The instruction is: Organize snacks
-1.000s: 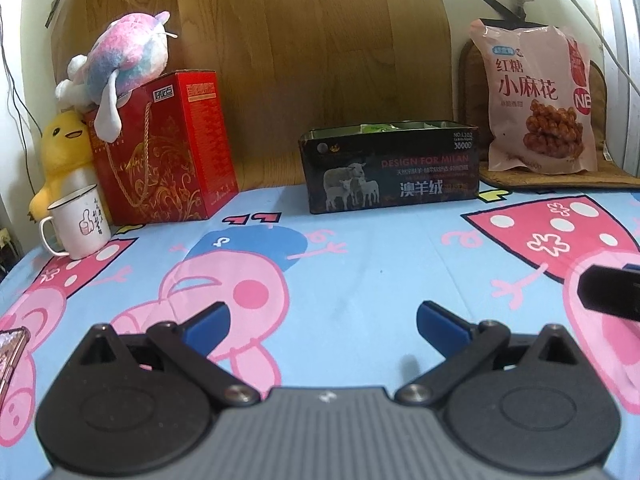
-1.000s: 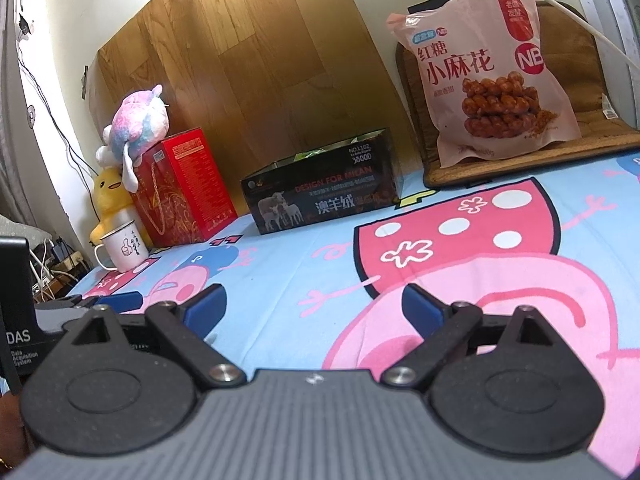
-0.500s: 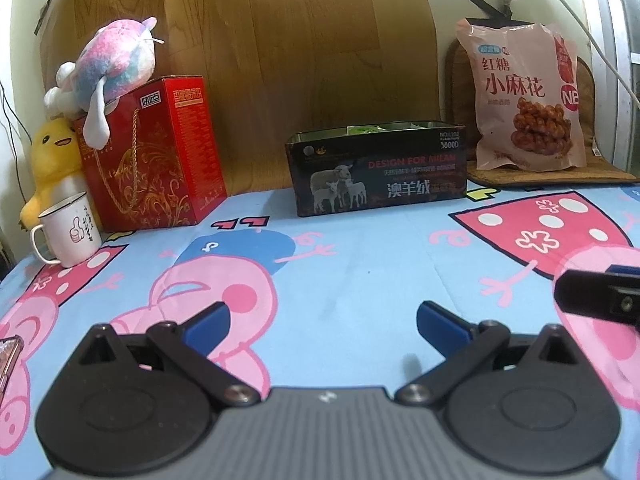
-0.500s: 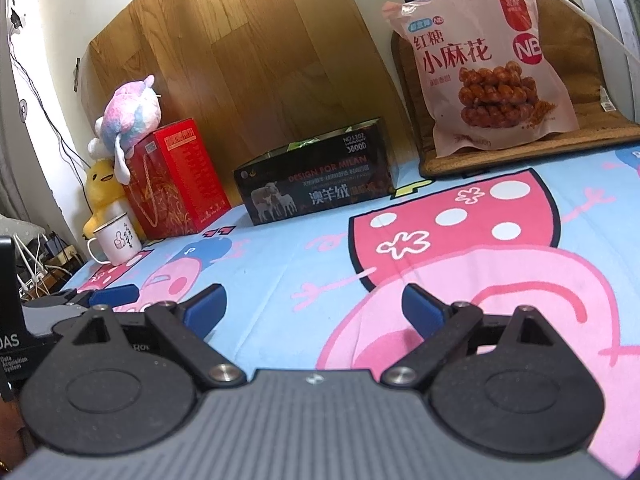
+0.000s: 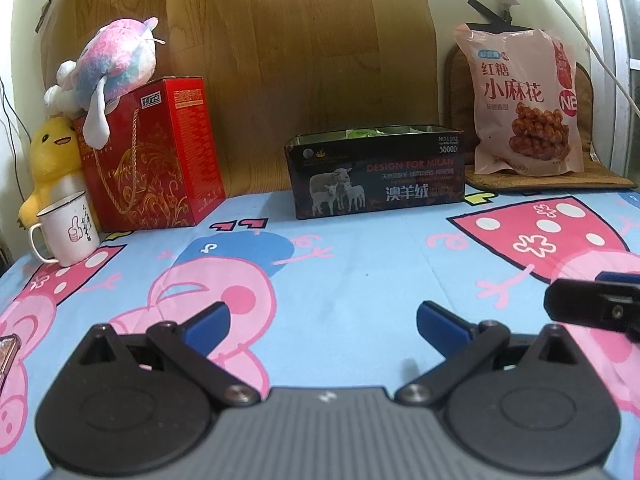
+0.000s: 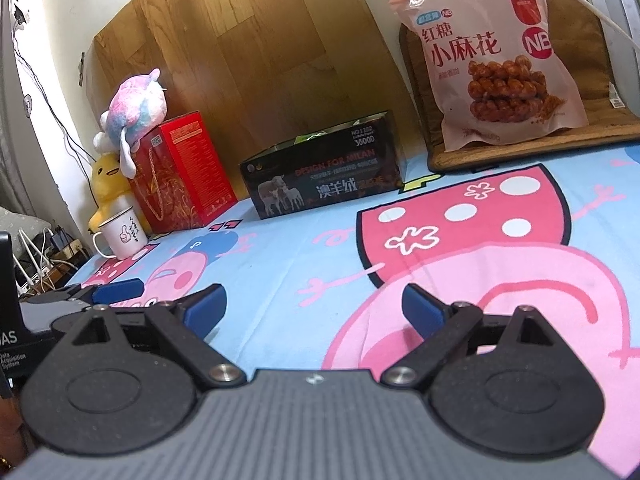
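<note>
A pink snack bag [image 5: 524,108] [image 6: 492,60] stands upright on a brown mat at the back right, leaning on the wall. Left of it sits a black open tin [image 5: 376,172] [image 6: 324,172] with green packets showing over its rim. My left gripper [image 5: 322,320] is open and holds nothing, low over the cartoon-print cloth, well short of the tin. The right gripper [image 6: 314,308] is also open with nothing in it, over the pink print to the right. Its finger [image 5: 592,304] shows at the right edge of the left wrist view.
A red gift box [image 5: 156,156] [image 6: 180,176] stands at the back left with a plush toy [image 5: 112,68] on top. A yellow duck toy [image 5: 52,164] and a white mug [image 5: 68,232] [image 6: 120,236] sit beside it. A wooden board [image 5: 300,52] leans on the wall.
Both grippers have pulled back slightly and tilted, so the tin and bag look farther off. The jaws stay open and hold nothing throughout.
</note>
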Motion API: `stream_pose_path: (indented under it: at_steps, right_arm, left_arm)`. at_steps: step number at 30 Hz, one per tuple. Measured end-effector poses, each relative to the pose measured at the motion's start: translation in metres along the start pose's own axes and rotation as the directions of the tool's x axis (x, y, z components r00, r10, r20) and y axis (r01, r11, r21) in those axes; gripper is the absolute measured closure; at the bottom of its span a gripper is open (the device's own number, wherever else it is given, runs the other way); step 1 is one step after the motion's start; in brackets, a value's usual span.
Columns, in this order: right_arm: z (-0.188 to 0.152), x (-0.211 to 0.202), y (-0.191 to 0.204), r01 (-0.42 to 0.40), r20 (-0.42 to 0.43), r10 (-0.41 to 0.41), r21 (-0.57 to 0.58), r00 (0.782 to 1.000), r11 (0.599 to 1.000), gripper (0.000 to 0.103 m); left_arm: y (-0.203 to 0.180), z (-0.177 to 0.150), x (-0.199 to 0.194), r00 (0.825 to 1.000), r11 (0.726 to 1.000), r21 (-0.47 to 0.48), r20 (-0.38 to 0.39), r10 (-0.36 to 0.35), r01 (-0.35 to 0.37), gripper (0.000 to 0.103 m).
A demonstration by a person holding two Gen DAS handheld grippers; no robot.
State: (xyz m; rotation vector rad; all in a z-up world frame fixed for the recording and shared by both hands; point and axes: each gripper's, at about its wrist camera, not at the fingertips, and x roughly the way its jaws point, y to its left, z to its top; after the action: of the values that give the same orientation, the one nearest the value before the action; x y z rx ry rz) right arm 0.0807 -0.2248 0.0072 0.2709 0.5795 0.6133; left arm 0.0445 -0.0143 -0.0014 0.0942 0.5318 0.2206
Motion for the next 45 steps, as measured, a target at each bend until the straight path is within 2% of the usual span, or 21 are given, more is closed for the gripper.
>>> stream_pose_path:
  at_steps: [17,22,45]
  right_arm:
    - [0.0001,-0.0031,-0.0017,-0.024,0.018,0.024,-0.004,1.000,1.000,0.007]
    - [-0.0001,-0.0038,-0.0014,-0.026,0.017,0.026,-0.003,1.000,1.000,0.007]
    - [0.0001,-0.0036,-0.0002,-0.031,0.009,0.031,-0.006,0.999,1.000,0.006]
  left_arm:
    - [0.0058,0.0009,-0.0029,1.000,0.999,-0.036,0.016,0.021,-0.020,0.000]
    - [0.0034,0.0007,-0.0050,0.998,0.998,-0.031,0.028,0.052,-0.051,0.000]
    - [0.0040,-0.0019,-0.0008,0.998,0.998,-0.024,-0.012,0.060,-0.060,0.000]
